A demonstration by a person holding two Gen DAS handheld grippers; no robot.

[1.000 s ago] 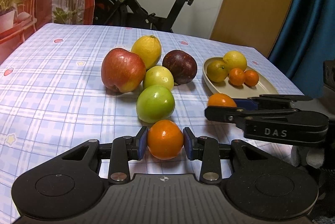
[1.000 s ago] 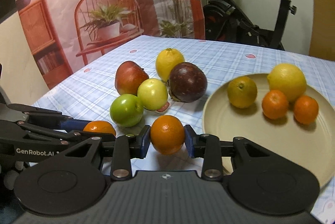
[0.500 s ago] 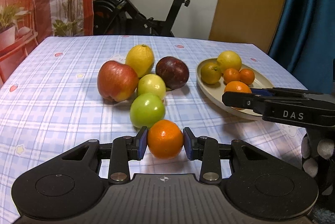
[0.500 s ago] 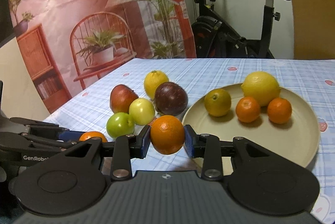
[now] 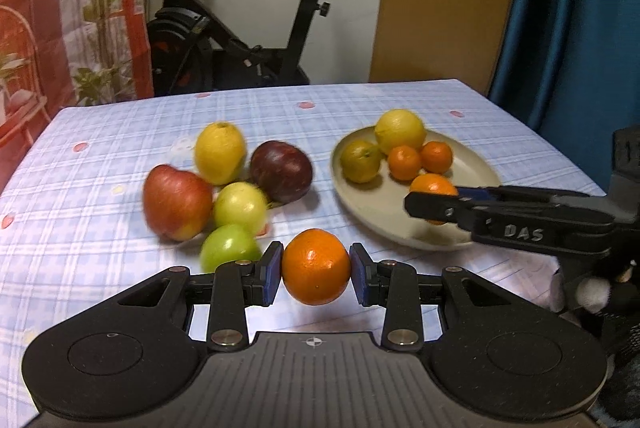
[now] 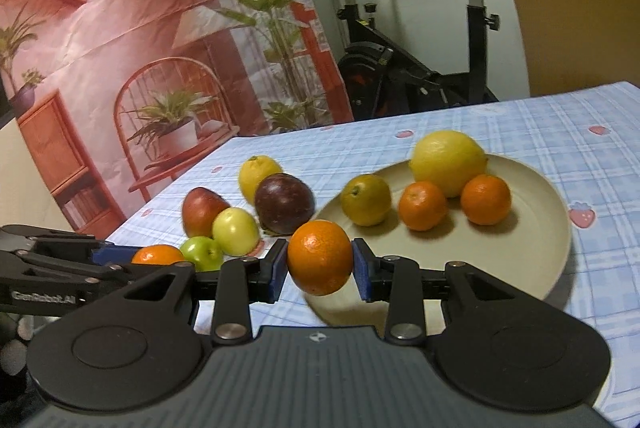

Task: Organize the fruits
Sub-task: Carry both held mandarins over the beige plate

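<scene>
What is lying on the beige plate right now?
On the plate lie four fruits: a lemon, a yellow-green citrus and two small oranges. The right gripper and its orange hide the plate's near rim.

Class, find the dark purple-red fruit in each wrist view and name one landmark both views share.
Left wrist view: dark purple-red fruit sits centre, left of the plate.
Right wrist view: dark purple-red fruit sits left of centre, beside the plate.
Shared landmark: the exercise bike.
</scene>
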